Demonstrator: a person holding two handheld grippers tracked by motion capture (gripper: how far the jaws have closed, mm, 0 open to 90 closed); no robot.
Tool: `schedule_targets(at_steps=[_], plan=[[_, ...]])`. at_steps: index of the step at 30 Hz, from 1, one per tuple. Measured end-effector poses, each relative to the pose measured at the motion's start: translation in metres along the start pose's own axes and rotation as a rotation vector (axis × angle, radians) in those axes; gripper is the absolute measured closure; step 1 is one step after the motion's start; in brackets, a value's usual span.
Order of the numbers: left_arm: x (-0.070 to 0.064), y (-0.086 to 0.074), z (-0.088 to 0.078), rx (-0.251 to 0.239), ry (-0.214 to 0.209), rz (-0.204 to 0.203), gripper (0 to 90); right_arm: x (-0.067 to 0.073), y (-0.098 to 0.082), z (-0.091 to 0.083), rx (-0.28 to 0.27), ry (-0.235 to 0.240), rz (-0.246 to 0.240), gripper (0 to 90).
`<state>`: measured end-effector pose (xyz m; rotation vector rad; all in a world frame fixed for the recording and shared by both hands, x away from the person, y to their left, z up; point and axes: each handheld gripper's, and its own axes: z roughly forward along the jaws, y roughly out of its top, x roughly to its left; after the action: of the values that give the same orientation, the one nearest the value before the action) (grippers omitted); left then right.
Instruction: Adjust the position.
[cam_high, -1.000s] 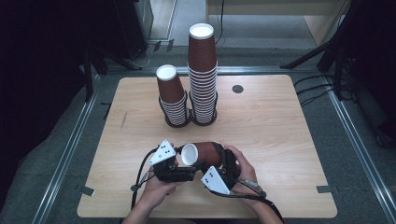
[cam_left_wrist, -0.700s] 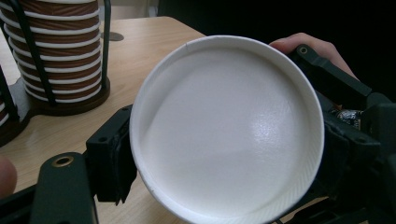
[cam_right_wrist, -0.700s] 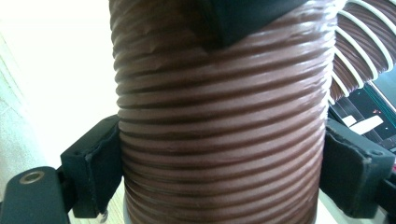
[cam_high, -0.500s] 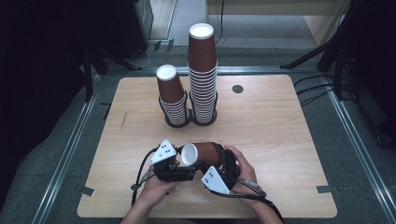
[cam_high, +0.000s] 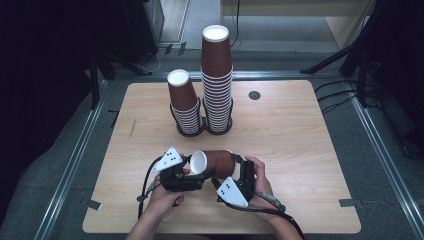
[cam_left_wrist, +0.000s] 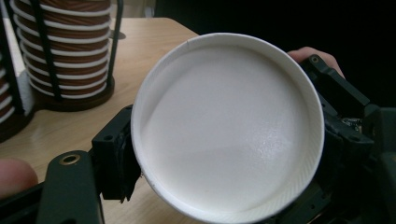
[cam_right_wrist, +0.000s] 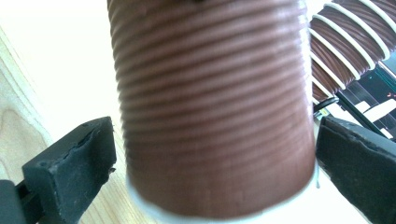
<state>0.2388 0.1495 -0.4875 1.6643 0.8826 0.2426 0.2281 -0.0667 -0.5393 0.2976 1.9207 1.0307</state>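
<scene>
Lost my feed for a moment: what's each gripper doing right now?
Left gripper: just closed on the cup at its white end.
Right gripper: jaws around the cup's body; contact cannot be told.

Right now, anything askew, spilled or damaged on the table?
Nothing stands out. Both cup stacks stand upright in their holders; the one loose paper cup lies sideways between the left gripper and right gripper, undented, no spill.
</scene>
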Motion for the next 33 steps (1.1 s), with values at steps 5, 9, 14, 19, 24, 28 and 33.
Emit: schedule_targets(at_steps=[5, 9, 14, 19, 24, 28, 33], plan=[[0.005, 0.002, -0.006, -0.027, 0.039, 0.002, 22.7, -0.003, -0.002, -0.001, 0.002, -0.008, 0.002, 0.0], [0.007, 0.003, -0.009, -0.043, 0.073, 0.009, 22.7, -0.007, -0.005, -0.002, 0.006, 0.002, 0.045, 0.0], [0.008, 0.003, -0.012, -0.053, 0.103, 0.021, 22.7, -0.012, -0.009, -0.003, 0.010, 0.013, 0.121, 0.0], [0.009, 0.003, -0.014, -0.061, 0.137, 0.039, 22.7, -0.022, -0.015, -0.002, 0.035, 0.075, 0.349, 0.1], [0.011, 0.003, -0.017, -0.084, 0.152, 0.034, 22.6, -0.033, -0.017, -0.003, 0.030, 0.106, 0.532, 3.6], [0.009, 0.002, -0.017, -0.095, 0.164, 0.050, 22.6, -0.037, -0.017, -0.006, 0.003, 0.102, 0.616, 3.9], [0.006, 0.001, -0.016, -0.108, 0.172, 0.068, 22.6, -0.040, -0.013, -0.009, -0.039, 0.137, 0.859, 0.0]])
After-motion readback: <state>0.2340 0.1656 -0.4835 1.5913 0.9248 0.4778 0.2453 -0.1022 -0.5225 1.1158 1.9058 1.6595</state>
